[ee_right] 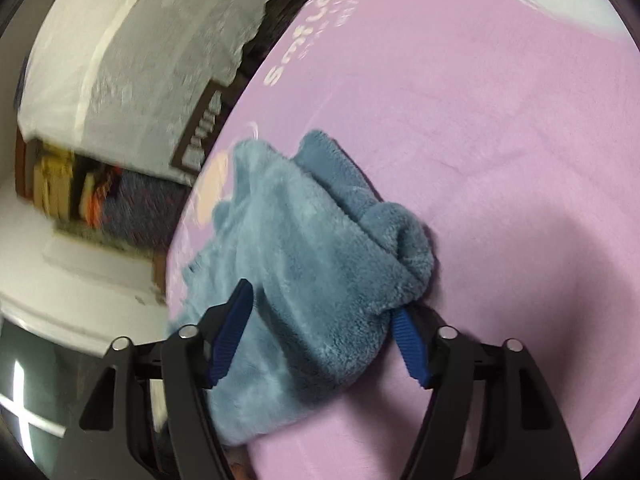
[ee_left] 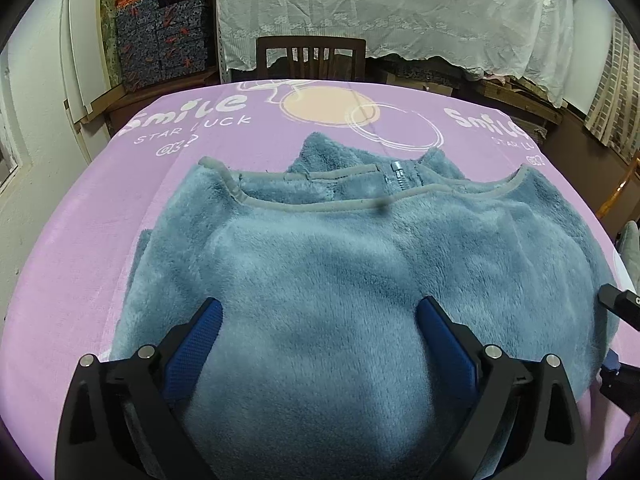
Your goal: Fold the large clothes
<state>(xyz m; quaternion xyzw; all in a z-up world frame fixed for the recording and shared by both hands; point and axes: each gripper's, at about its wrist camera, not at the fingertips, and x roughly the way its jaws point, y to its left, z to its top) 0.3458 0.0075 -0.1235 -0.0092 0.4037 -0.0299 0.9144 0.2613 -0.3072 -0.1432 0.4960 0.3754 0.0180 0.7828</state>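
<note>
A blue-grey fleece jacket (ee_left: 340, 264) with a zip collar lies spread on the pink printed cloth (ee_left: 80, 240) that covers the table. My left gripper (ee_left: 320, 320) is open, its blue pads (ee_left: 204, 332) wide apart over the near part of the fleece, holding nothing. In the right wrist view the same fleece (ee_right: 304, 264) lies bunched, with a rolled fold at its right edge. My right gripper (ee_right: 324, 320) is open, its fingers (ee_right: 234, 328) on either side of the fleece's edge. The right gripper's black body shows at the right edge of the left wrist view (ee_left: 620, 304).
A dark wooden chair (ee_left: 310, 58) stands at the table's far edge. White lace cloth (ee_left: 380, 8) hangs behind it. Stacked patterned boxes (ee_left: 164, 40) stand at the back left. The pink cloth (ee_right: 500, 160) stretches to the right of the fleece.
</note>
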